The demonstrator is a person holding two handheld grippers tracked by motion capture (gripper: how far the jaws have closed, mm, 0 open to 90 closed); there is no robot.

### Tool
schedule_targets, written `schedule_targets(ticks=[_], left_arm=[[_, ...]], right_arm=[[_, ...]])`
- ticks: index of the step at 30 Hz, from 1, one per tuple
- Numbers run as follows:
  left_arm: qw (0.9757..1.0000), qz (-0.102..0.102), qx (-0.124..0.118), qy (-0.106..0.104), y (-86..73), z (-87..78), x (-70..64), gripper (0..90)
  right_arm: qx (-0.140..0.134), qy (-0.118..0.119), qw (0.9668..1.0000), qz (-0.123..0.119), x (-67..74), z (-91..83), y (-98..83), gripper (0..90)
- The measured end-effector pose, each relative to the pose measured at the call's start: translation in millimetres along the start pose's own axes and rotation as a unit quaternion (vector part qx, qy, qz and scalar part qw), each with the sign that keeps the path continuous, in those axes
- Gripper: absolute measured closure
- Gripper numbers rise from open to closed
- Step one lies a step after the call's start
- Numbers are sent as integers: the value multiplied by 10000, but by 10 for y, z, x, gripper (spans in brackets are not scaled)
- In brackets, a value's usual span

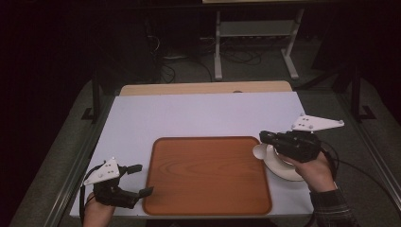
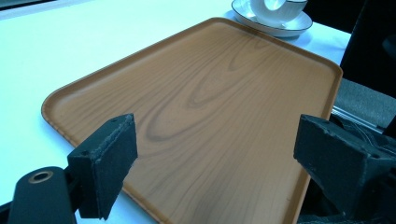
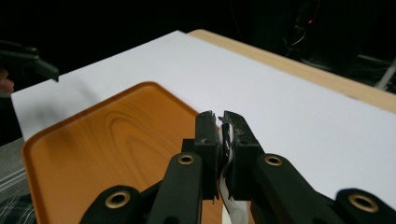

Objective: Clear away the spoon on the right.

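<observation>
A white table (image 1: 203, 113) is seen from above, w/ a wooden-look tray (image 1: 208, 175) lying flat at its near-centre. Just beside the tray's right edge sits a white saucer (image 1: 283, 168) carrying a white cup (image 2: 275, 9); both are on the table, not yet on the tray.

The right hand-held gripper (image 1: 265, 138) is held over the saucer's left side. In the right gripper view its jaws are pressed nearly together, pinching a thin white rim w/ a dark line, prob. the cup's or saucer's edge; which of the two cannot be told.

The left hand-held gripper (image 1: 142, 179) is held at the tray's near-left corner, jaws spread wide, nothing between them. In the left gripper view the tray's corner lies between the open pads (image 2: 107, 163) w/o being touched.

Judged step: the crockery is being brought across onto the tray. To do it well, the pinch should be kept firm and the load level, since a thin rim can slip or tip. The tray's raised lip should be cleared before setting down, well inside the edge. The tray could be steadied w/ the left one if it slides.
</observation>
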State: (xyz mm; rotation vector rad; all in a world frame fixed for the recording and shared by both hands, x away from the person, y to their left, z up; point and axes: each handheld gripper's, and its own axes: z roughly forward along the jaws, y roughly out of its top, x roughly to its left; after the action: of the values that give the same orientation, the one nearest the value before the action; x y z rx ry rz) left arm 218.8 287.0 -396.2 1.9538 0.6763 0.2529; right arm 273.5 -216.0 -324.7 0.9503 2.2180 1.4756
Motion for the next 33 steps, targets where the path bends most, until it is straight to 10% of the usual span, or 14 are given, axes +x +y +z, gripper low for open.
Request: schedule_targets(ticks=[22,33], left_arm=[[10000,-10,-5,-14,1,2,-1,130],[10000,-2,2,-7,0,4,2,129]], right_arm=[[1055,340,9937,-181,165,473,-243,840],[1132,434,9922,-296,206,630,-214,840]])
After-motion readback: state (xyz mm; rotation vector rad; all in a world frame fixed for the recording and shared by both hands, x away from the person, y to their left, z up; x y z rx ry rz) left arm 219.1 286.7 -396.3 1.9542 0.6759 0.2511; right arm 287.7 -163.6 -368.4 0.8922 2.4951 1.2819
